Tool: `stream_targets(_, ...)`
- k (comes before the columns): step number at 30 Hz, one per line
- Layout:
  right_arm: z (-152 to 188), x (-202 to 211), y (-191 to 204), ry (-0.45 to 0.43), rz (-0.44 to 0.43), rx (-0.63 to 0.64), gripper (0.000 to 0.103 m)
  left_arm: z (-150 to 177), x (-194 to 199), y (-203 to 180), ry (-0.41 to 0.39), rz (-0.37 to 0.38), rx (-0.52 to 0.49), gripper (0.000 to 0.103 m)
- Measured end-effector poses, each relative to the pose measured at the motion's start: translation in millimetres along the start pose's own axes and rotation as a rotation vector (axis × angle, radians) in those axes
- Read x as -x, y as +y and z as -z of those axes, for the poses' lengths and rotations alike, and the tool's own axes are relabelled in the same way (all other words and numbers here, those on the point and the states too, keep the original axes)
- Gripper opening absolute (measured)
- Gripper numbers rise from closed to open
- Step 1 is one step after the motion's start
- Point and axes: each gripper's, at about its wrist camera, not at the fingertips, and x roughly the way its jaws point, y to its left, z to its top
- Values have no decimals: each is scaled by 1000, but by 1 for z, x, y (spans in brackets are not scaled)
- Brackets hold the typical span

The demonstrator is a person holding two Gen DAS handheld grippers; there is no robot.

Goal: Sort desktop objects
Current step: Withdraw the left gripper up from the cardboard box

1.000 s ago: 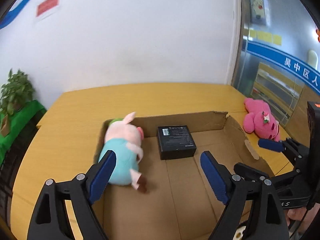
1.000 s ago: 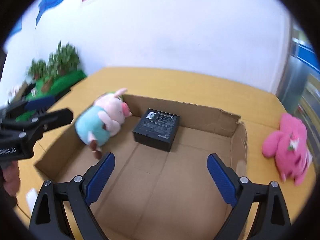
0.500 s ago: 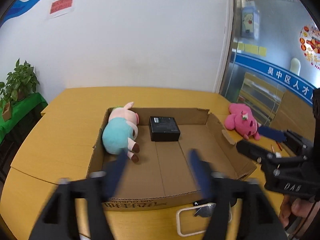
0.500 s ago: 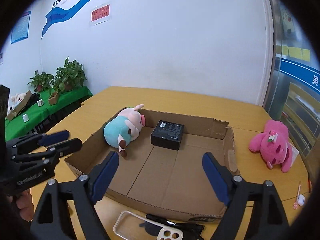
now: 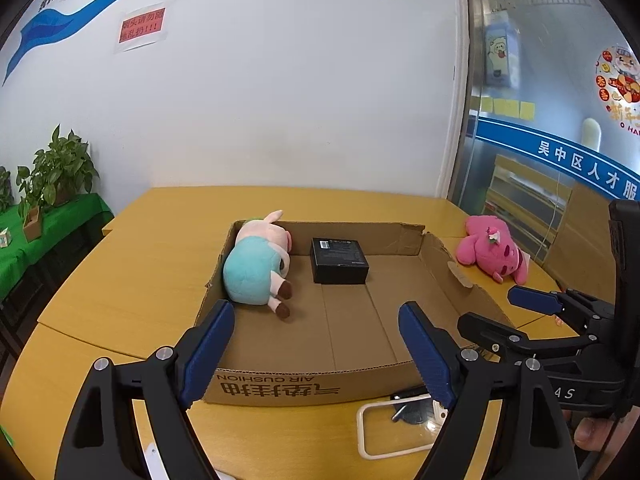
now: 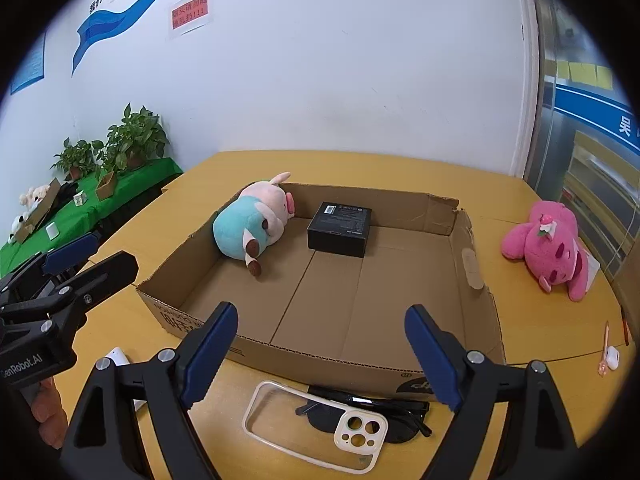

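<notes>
A shallow cardboard box (image 5: 456, 276) (image 6: 468, 252) lies on the yellow table. In it lie a pig plush in a teal shirt (image 5: 256, 264) (image 6: 250, 226) at the left wall and a small black box (image 5: 339, 260) (image 6: 340, 228). A pink plush (image 5: 494, 252) (image 6: 552, 246) lies on the table right of the box. A clear phone case (image 6: 316, 426) (image 5: 384, 434) and black sunglasses (image 6: 384, 412) lie in front of the box. My left gripper (image 5: 316, 356) and my right gripper (image 6: 320, 356) are open and empty, held near the box's front edge.
A white earbud case (image 6: 612, 356) and a pen (image 6: 605, 344) lie at the table's right edge. A small white object (image 6: 118, 356) lies at the front left. A green-clothed side table with plants (image 6: 132, 148) stands at the left. A white wall is behind.
Both grippers have pulled back and up from over the box, so that the box's front wall, the phone case and the sunglasses came into view. Both stayed open.
</notes>
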Motion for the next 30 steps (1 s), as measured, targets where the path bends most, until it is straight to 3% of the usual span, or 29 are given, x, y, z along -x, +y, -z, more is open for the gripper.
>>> stream_targets(30,8,12,0,-38,-10,11,86,7,1,-13,8,9,-13,88)
